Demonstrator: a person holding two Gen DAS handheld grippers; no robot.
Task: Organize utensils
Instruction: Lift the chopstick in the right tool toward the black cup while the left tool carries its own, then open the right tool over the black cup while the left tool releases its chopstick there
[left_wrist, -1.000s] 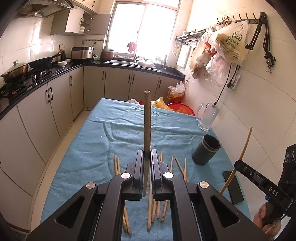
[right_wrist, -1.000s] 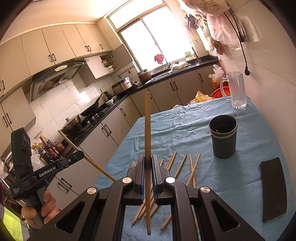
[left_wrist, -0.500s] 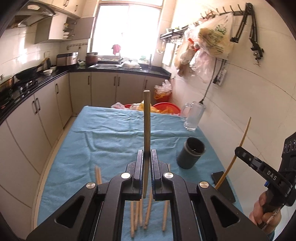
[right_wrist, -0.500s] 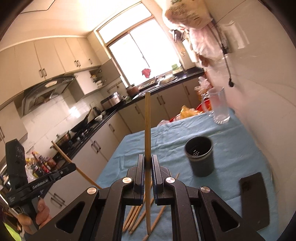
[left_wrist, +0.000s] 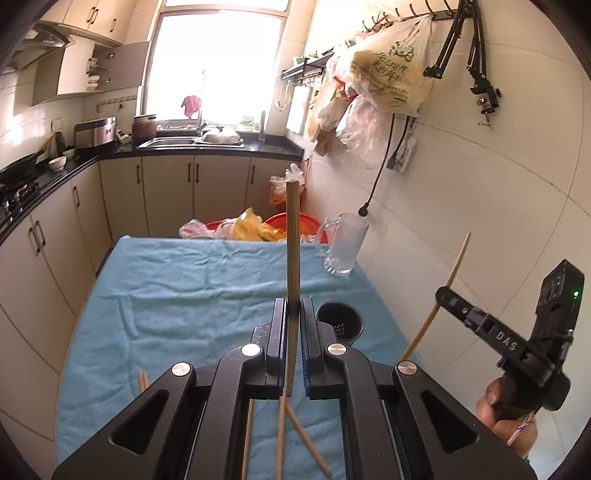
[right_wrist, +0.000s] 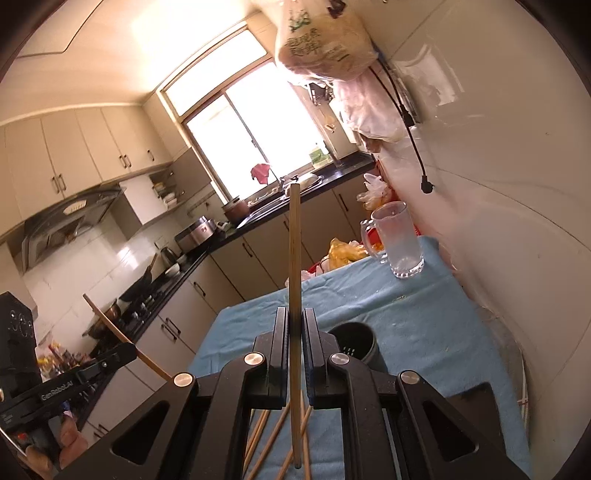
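Kitchen surroundings frame a surface (left_wrist: 177, 280) draped in a light blue cloth, with cream cabinets on the left and a white tiled wall on the right. Nearest the left wrist camera, the left hand-held gripper (left_wrist: 293, 314) is clamped tight on a wooden chopstick (left_wrist: 292, 243) that stands upright between its jaws. Loose wooden chopsticks (left_wrist: 295, 432) lie crossed on the cloth below it. Just past its right jaw sits a dark grey cylindrical utensil holder (left_wrist: 341, 323), upright and partly hidden. To the right, held above the surface's edge by a hand (left_wrist: 506, 417), the right hand-held gripper (left_wrist: 445, 295) pinches a thin pale bamboo chopstick (left_wrist: 443, 295), tilted. From the right wrist view, that gripper's jaws are closed on the stick, which rises straight before the lens. Farther back near the wall stands a clear glass mug (left_wrist: 343, 249). Beyond the surface's far edge are red plastic basins (left_wrist: 306, 225) and crumpled plastic bags (left_wrist: 255, 229), then the black worktop and sink (left_wrist: 192, 142) under a bright window (left_wrist: 218, 62).
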